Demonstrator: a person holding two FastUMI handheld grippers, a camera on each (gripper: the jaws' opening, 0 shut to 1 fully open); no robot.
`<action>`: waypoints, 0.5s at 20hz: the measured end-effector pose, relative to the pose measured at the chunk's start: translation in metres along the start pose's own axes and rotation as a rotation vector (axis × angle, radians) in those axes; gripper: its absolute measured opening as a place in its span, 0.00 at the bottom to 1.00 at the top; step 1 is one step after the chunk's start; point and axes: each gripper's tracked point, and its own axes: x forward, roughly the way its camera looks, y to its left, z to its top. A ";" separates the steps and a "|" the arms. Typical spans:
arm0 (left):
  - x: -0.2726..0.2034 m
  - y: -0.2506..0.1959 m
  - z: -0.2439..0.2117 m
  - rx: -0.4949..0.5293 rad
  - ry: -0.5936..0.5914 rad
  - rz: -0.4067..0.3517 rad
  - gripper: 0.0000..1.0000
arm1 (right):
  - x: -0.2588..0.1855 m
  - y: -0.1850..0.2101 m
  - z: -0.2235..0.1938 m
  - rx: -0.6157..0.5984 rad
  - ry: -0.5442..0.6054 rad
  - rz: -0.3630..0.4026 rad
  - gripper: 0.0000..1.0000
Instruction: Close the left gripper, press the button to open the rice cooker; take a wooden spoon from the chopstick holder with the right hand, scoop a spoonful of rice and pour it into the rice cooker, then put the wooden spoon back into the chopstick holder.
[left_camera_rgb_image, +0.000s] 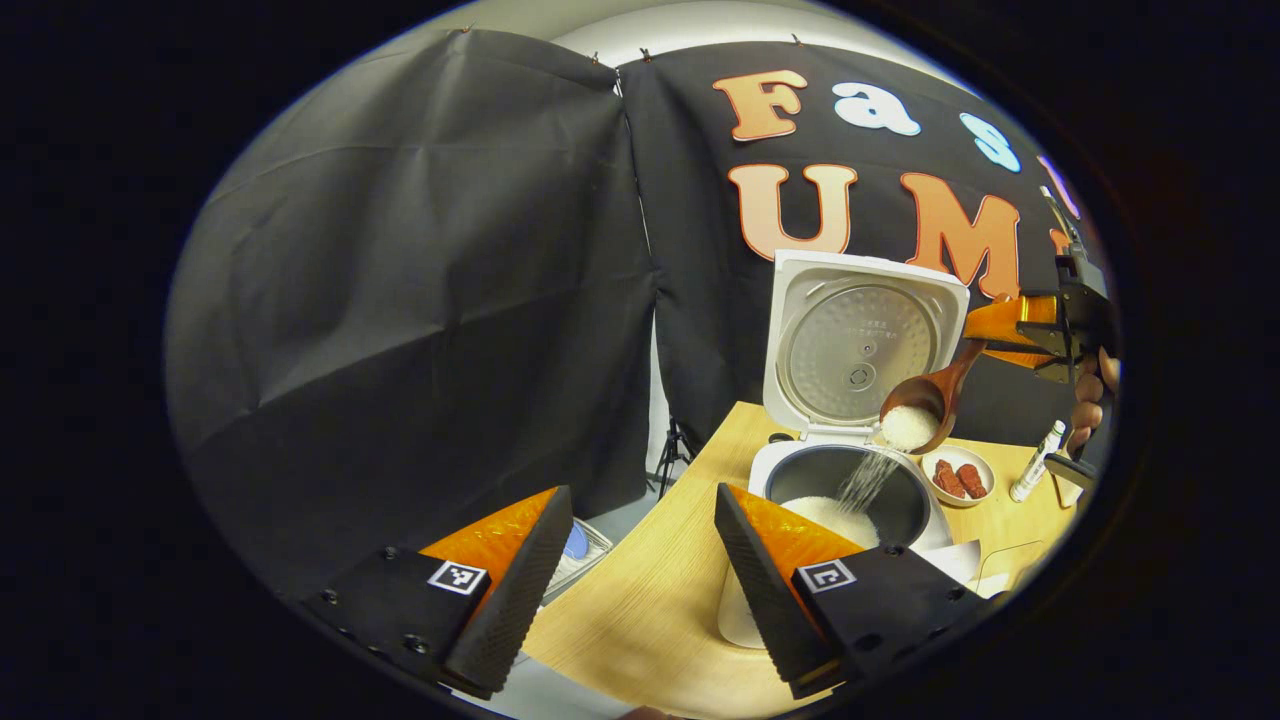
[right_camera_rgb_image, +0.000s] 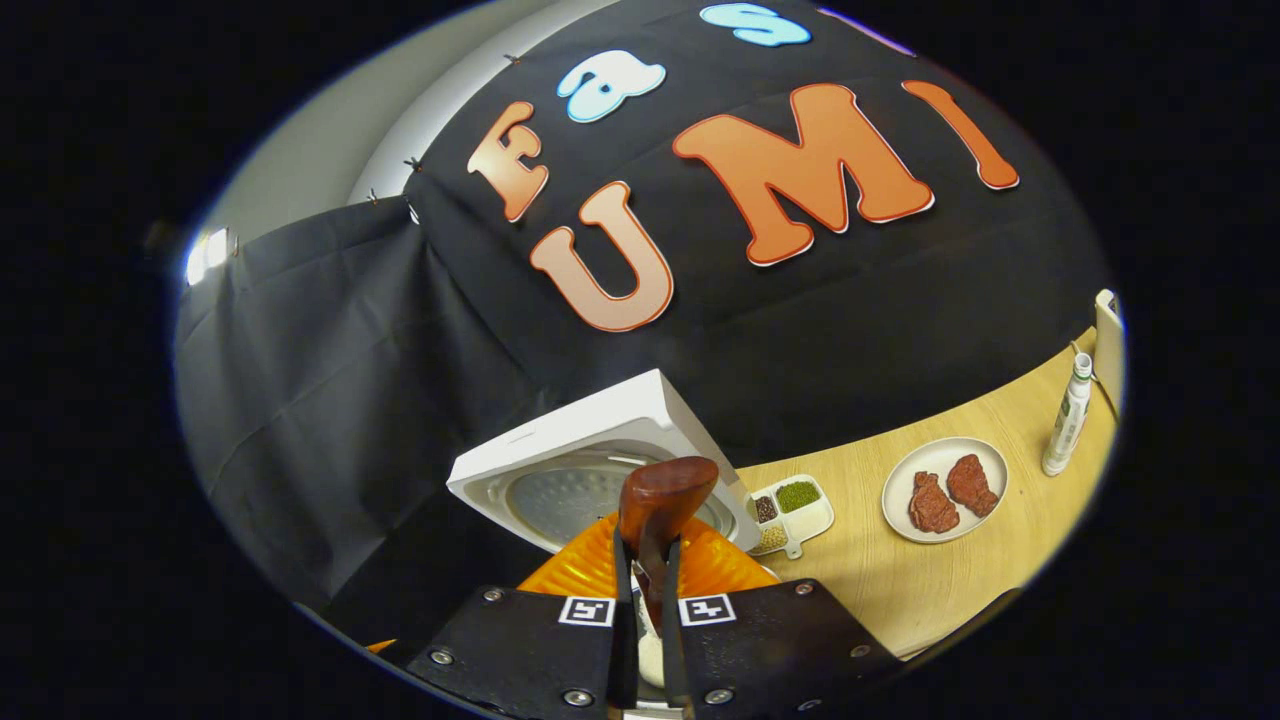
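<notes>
The white rice cooker (left_camera_rgb_image: 745, 600) stands open on the wooden table, its lid (left_camera_rgb_image: 862, 340) upright and rice lying in the inner pot (left_camera_rgb_image: 900, 505). Above the pot tilts the wooden spoon (left_camera_rgb_image: 925, 405), and rice streams off it into the pot. At the far right, a hand holds my right gripper (left_camera_rgb_image: 985, 335) shut on the spoon's handle. In the right gripper view, that gripper (right_camera_rgb_image: 648, 545) pinches the spoon (right_camera_rgb_image: 665, 495) over the lid (right_camera_rgb_image: 590, 450). My left gripper (left_camera_rgb_image: 641, 500) is open and holds nothing, low at the table's left edge, in front of the cooker.
A plate with two red meat pieces (left_camera_rgb_image: 958, 478) (right_camera_rgb_image: 945, 490) and a white bottle (left_camera_rgb_image: 1037, 462) (right_camera_rgb_image: 1068, 415) sit right of the cooker. A small divided tray of beans (right_camera_rgb_image: 795, 510) lies beside the lid. Below the table edge (left_camera_rgb_image: 600, 640) sits a pale container (left_camera_rgb_image: 580, 548).
</notes>
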 end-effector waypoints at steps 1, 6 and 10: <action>-0.002 0.000 0.000 0.000 0.000 -0.001 0.96 | 0.000 0.002 0.001 -0.022 -0.007 0.006 0.09; -0.002 0.003 -0.003 -0.001 0.008 -0.003 0.96 | -0.003 0.020 0.003 -0.162 -0.029 0.031 0.09; -0.002 0.004 -0.004 0.000 0.013 -0.005 0.96 | -0.007 0.036 0.003 -0.274 -0.049 0.062 0.09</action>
